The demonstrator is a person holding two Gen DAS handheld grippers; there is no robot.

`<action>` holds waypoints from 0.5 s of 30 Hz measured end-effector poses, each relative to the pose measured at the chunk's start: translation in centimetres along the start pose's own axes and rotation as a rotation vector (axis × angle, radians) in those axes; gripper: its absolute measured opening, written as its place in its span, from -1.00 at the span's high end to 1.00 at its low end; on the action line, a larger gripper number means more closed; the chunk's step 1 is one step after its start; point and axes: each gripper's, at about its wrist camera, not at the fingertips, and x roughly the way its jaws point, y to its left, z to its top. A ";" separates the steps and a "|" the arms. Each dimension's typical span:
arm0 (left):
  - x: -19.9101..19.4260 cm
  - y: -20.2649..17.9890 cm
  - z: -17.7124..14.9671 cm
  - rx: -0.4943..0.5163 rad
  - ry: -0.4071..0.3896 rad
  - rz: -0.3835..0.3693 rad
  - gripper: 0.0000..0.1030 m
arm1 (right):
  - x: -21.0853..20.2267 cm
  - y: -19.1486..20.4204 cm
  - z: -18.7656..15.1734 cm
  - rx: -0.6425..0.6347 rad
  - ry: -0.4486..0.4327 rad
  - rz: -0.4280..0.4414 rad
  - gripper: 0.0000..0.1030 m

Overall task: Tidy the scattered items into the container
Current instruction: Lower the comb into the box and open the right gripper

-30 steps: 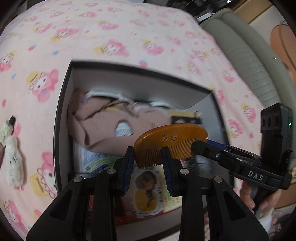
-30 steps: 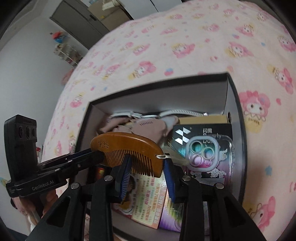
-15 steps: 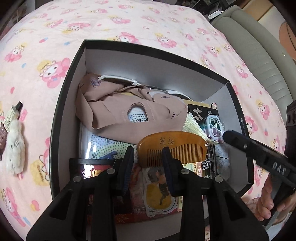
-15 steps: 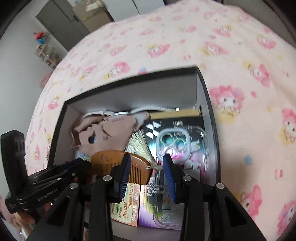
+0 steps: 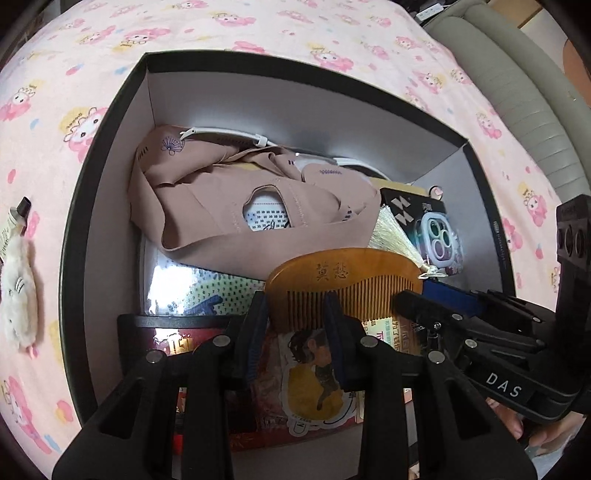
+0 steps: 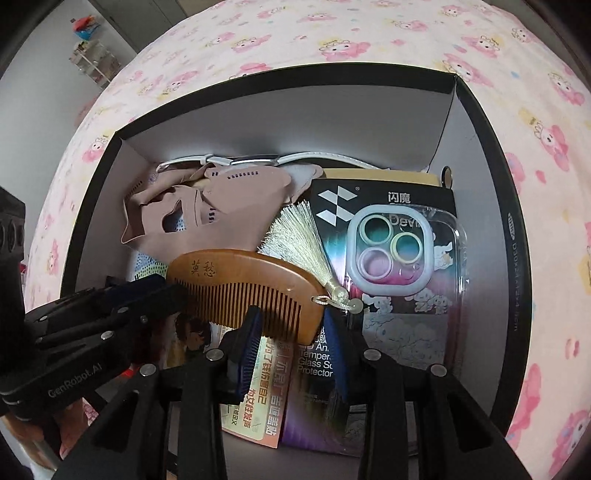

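Left tongs (image 5: 295, 310) | comb (image 5: 343, 284) | right tongs (image 6: 291, 325) "DAS"; box (image 6: 491, 155) "Glass Protector"

- A bed (image 5: 258, 22) is covered by a pink cartoon-printed sheet.
- A black box (image 5: 110, 110) is set on the sheet, filling the frame's centre.
- A white furry toy (image 5: 16, 295) and a small tube (image 5: 13, 225) are seen at the left edge.
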 end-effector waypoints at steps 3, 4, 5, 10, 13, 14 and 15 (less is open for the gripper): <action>-2.0 0.0 -0.4 -0.001 -0.059 -0.059 0.42 | -1.8 -0.2 -0.3 0.015 -0.059 0.017 0.40; -2.8 -0.4 -0.7 0.014 -0.084 -0.073 0.42 | -3.0 -0.2 -0.6 0.019 -0.097 0.018 0.40; -3.8 -0.8 -0.9 0.032 -0.110 -0.091 0.42 | -3.9 -0.2 -0.9 0.018 -0.127 0.015 0.40; -7.9 -3.0 -2.4 0.112 -0.193 -0.153 0.32 | -9.3 1.9 -3.0 -0.028 -0.285 -0.037 0.40; -9.7 -4.2 -4.0 0.134 -0.212 -0.118 0.31 | -10.4 2.9 -5.1 -0.013 -0.306 0.015 0.39; -10.3 -4.4 -4.7 0.146 -0.215 -0.119 0.30 | -10.7 3.3 -6.0 -0.011 -0.302 0.030 0.39; -11.0 -4.6 -5.4 0.158 -0.216 -0.120 0.28 | -10.8 3.7 -6.5 -0.010 -0.303 0.032 0.39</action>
